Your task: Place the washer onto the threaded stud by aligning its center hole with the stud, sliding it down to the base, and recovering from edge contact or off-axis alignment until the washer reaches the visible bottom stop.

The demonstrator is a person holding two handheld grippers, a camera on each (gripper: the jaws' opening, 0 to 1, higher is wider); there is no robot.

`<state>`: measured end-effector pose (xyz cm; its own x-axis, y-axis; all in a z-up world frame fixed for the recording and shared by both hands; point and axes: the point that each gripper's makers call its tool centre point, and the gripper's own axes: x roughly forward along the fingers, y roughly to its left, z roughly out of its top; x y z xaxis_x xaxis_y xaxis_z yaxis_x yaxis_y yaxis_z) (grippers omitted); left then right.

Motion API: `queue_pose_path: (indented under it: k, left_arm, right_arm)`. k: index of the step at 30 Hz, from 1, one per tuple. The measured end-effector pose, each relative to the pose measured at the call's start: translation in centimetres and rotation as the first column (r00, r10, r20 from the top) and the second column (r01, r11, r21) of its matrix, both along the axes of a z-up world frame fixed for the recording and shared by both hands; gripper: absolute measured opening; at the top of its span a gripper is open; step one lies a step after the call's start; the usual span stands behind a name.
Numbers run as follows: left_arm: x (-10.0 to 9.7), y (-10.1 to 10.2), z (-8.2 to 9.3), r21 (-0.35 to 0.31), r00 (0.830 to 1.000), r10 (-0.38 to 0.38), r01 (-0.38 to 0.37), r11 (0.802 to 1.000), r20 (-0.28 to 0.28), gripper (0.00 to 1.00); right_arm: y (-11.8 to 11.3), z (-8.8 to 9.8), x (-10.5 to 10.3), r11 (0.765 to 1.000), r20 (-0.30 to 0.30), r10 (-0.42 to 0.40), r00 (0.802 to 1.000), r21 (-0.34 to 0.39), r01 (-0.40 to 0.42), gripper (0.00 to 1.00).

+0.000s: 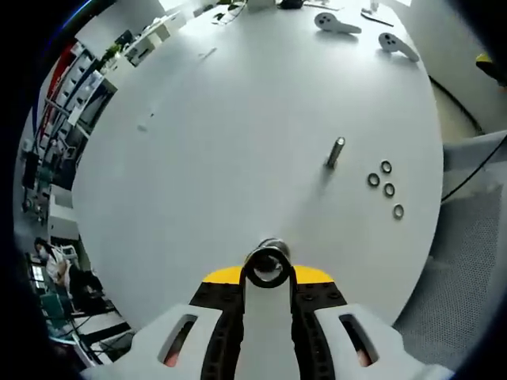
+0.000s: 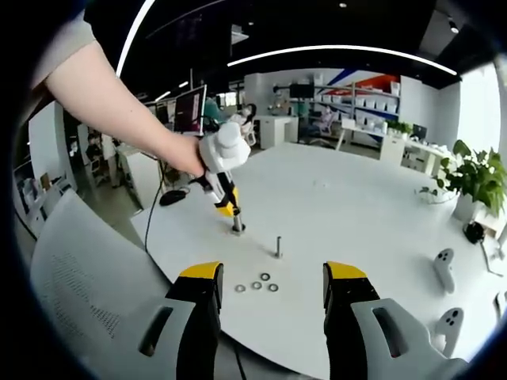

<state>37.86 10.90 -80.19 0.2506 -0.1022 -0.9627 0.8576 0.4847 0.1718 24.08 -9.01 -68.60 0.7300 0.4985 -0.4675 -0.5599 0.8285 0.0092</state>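
On the round white table (image 1: 238, 134) a short threaded stud (image 1: 335, 152) (image 2: 278, 245) stands upright. Several loose washers (image 1: 386, 188) (image 2: 257, 283) lie in a small cluster beside it. My left gripper (image 1: 268, 269) is shut on a dark metal washer (image 1: 268, 265), held on edge between its jaw tips, well short of the stud. In the right gripper view, the left gripper (image 2: 235, 222) points down to the left of the stud with its tip at the table surface. My right gripper (image 2: 273, 273) is open and holds nothing, hovering at the table's near edge before the washers.
Two white hand controllers (image 1: 337, 24) (image 2: 444, 265) lie at the table's far side. A grey mesh chair (image 2: 79, 277) (image 1: 463, 269) stands against the table edge. A person's bare arm (image 2: 119, 103) holds the left gripper. A potted plant (image 2: 475, 178), desks and shelves stand around the room.
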Motion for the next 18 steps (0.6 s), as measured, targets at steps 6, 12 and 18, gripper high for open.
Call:
queue_pose_path:
  k: [6,12,18]
  left_arm:
    - [0.2,0.1,-0.3,0.007,1.0,-0.002,0.002,1.0,-0.011,0.19]
    - [0.3,0.0,-1.2,0.023,1.0,-0.014,0.015,1.0,-0.025,0.19]
    - [0.3,-0.1,-2.3,0.041,0.999,-0.025,0.027,0.999,-0.042,0.19]
  right_arm:
    - [0.0,0.0,0.0,1.0,-0.002,0.002,1.0,0.0,-0.002,0.53]
    - [0.0,0.0,0.0,1.0,-0.003,-0.003,1.0,0.0,0.003,0.53]
    - [0.1,-0.2,0.0,1.0,-0.007,0.002,1.0,-0.005,-0.002,0.53]
